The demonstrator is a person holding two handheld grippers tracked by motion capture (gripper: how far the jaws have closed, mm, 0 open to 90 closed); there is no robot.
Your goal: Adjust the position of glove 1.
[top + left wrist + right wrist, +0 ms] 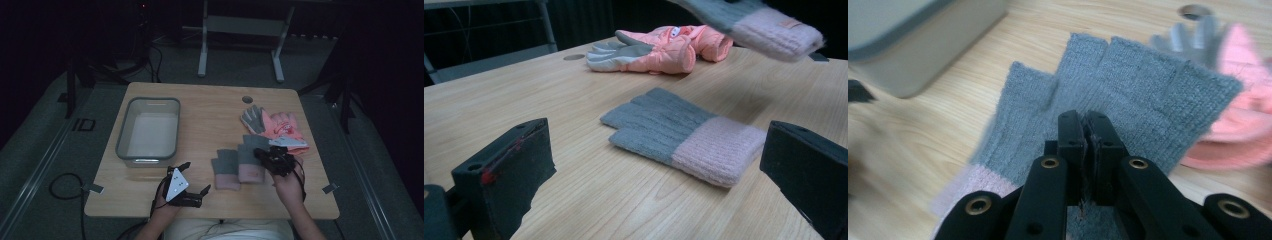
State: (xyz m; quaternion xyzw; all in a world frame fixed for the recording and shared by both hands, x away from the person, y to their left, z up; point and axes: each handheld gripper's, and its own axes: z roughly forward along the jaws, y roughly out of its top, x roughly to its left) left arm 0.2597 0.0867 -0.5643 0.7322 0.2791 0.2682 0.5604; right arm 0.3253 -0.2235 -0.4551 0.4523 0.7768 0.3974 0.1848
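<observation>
At the left of the wooden desk (210,107) sits a grey plastic bin (148,131) with a pale floor, its long side running away from the person. Just below its near right corner, close to the front edge of the desk, the left claw (194,179) rests low in the person's left hand (167,204), topped by its grey three-cornered plate; its two black jaws stand wide apart with nothing between them, and in the left gripper view they frame the bare wood on either side. Ahead of that claw, a grey knitted fingerless glove with a pink cuff (684,135) lies flat on the desk, fingers pointing away from the person and cuff toward the front edge. Just to its right, the second grey fingerless glove (1128,95) of the same kind is clamped in the right claw (1087,130): the jaws are pressed together on the knit near the palm, and in the left gripper view this glove hangs clear of the desk, with its pink cuff in the air above the first glove. The right hand (290,187) holds that claw over the right half of the desk. Farther back and to the right lies a pair of pink padded gloves with grey palms (277,127), stacked beside a round cable hole (247,99) in the desk.
</observation>
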